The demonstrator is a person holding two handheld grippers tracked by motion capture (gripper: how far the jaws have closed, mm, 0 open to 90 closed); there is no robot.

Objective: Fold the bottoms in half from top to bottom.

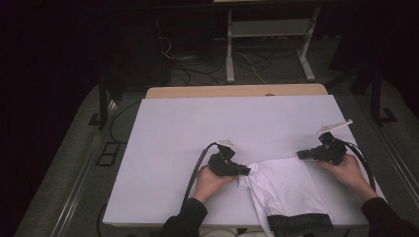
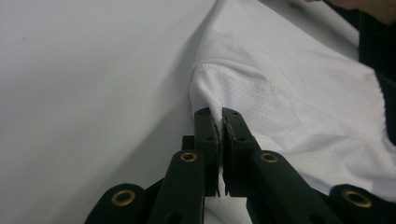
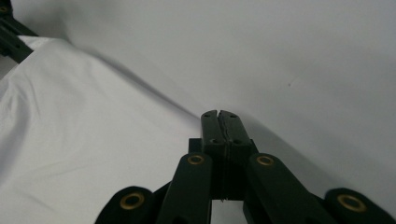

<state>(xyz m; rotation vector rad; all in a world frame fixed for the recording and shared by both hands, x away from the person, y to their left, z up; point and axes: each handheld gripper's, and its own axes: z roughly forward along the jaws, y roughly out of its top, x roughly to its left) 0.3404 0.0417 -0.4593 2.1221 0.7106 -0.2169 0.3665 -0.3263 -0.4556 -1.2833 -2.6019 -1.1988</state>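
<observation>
A white garment (image 1: 284,185) with a dark grey waistband (image 1: 299,223) lies at the front right of the white table (image 1: 197,123), its band hanging over the front edge. My left gripper (image 1: 245,170) is shut on the garment's left corner. In the left gripper view the jaws (image 2: 220,114) pinch a fold of white mesh cloth (image 2: 289,102). My right gripper (image 1: 300,155) is at the garment's far right corner. In the right gripper view its jaws (image 3: 218,114) are shut where the slightly lifted cloth (image 3: 84,140) edge meets them.
The white sheet covers a wooden tabletop whose far edge (image 1: 237,91) shows. Beyond it, on the dark floor, stand a metal frame (image 1: 267,44) and loose cables (image 1: 197,69). Bare table surface stretches left and behind the garment.
</observation>
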